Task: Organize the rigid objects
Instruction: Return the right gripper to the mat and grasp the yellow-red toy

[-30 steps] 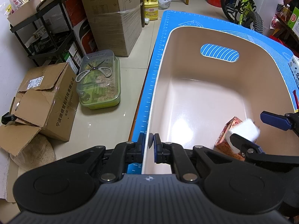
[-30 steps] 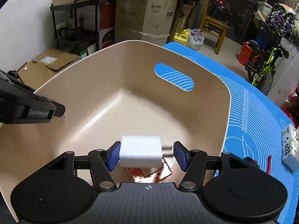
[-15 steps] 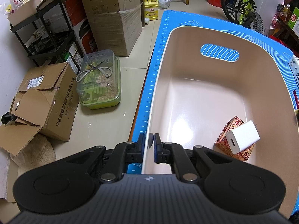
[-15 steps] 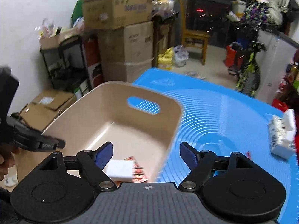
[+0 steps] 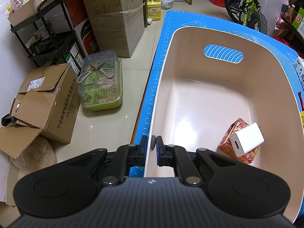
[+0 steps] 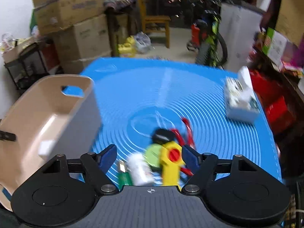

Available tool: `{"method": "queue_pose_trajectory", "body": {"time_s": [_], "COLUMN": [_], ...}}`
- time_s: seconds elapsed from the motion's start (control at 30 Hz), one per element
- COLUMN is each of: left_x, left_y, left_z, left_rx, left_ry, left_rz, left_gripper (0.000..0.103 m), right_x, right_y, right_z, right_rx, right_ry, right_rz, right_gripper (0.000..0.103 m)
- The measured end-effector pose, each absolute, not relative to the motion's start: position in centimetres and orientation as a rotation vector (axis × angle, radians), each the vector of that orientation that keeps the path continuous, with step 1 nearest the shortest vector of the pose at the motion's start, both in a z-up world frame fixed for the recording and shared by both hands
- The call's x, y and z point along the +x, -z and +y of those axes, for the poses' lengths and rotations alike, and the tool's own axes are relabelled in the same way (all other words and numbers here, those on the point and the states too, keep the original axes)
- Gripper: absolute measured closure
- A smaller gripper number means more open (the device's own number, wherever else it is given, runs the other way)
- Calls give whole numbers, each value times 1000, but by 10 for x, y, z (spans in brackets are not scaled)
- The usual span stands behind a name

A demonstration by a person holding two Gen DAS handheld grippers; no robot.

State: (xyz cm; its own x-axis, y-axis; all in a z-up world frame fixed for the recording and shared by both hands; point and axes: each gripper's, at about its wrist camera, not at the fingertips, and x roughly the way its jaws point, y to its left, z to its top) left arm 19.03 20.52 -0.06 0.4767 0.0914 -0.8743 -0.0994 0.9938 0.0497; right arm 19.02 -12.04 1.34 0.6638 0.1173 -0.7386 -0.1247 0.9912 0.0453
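Note:
A beige bin (image 5: 209, 98) stands on the blue mat. Inside it a white charger (image 5: 246, 139) lies on a small red patterned box (image 5: 233, 144). My left gripper (image 5: 151, 146) is shut on the bin's near left rim. My right gripper (image 6: 150, 156) hangs over the mat to the right of the bin (image 6: 47, 114), jaws apart and closing slightly, nothing pressed between the pads. Below it lies a blurred cluster: a yellow tool with a red knob (image 6: 171, 163), a green disc (image 6: 153, 152), a white cylinder (image 6: 139, 168), a black piece (image 6: 162, 135) and red-handled pliers (image 6: 187, 131).
A white tissue pack (image 6: 240, 102) lies at the mat's far right. Cardboard boxes (image 5: 47, 102), a green plastic case with scissors on it (image 5: 100, 83) and a black rack (image 5: 43, 36) stand on the floor left of the table. A bicycle (image 5: 248, 5) stands behind.
My right gripper let go of the white charger, which now rests on the red box in the bin, then swung right out of the bin to above the cluster. The left gripper stayed put.

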Motion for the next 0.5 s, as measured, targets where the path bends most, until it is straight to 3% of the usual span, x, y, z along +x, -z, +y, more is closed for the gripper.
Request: {"method": "queue_pose_trajectory", "body": {"time_s": [0.37, 0.5], "left_x": [189, 189], "left_y": [1, 1], "left_z": [207, 207], "left_rx": [-14, -14], "left_ry": [-116, -116], "left_rz": [1069, 1069], "left_gripper": [92, 92], "right_x": [202, 206], "right_y": [39, 51], "right_z": [-149, -150], "right_rx": [53, 63], "right_ry": [-117, -117], "right_rz": [935, 956], "right_gripper": [36, 45]}}
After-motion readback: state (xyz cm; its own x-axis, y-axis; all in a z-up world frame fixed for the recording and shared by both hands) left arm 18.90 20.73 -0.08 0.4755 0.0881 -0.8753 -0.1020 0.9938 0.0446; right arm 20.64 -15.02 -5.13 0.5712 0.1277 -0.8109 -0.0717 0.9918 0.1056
